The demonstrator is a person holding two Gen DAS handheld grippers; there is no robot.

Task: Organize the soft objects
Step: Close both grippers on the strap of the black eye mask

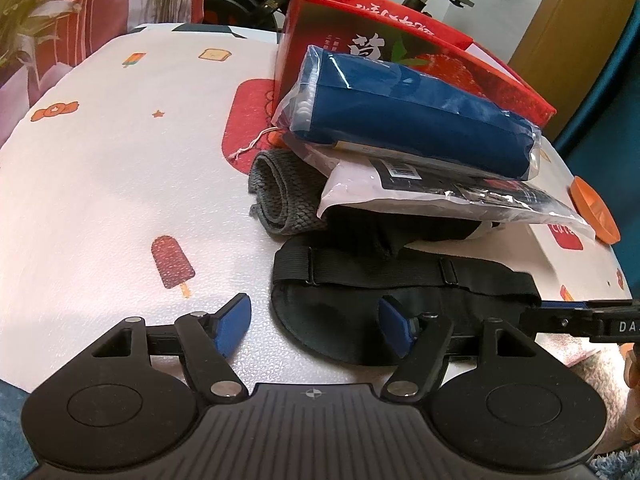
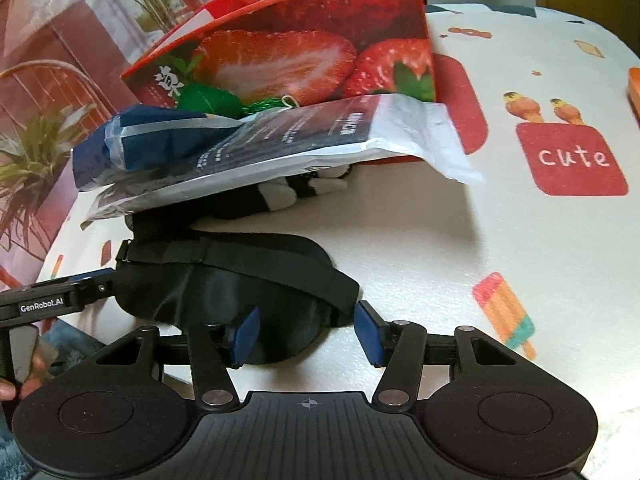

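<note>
A black sleep mask (image 1: 344,320) with an elastic strap lies on the table's near edge; it also shows in the right wrist view (image 2: 224,288). My left gripper (image 1: 316,326) is open, its jaws astride the mask's left end. My right gripper (image 2: 306,334) is open astride the mask's right end. Behind the mask lies a pile: a rolled grey knit cloth (image 1: 280,196), a black-and-white fabric item (image 2: 288,192), a white plastic packet (image 1: 440,196) and a blue bagged item (image 1: 408,116) on top.
A red strawberry-print box (image 1: 360,28) stands open behind the pile, also in the right wrist view (image 2: 304,48). An orange dish (image 1: 594,210) sits at the table's right edge. The tablecloth (image 1: 120,160) is white with cartoon prints. A green object (image 2: 208,100) lies by the box.
</note>
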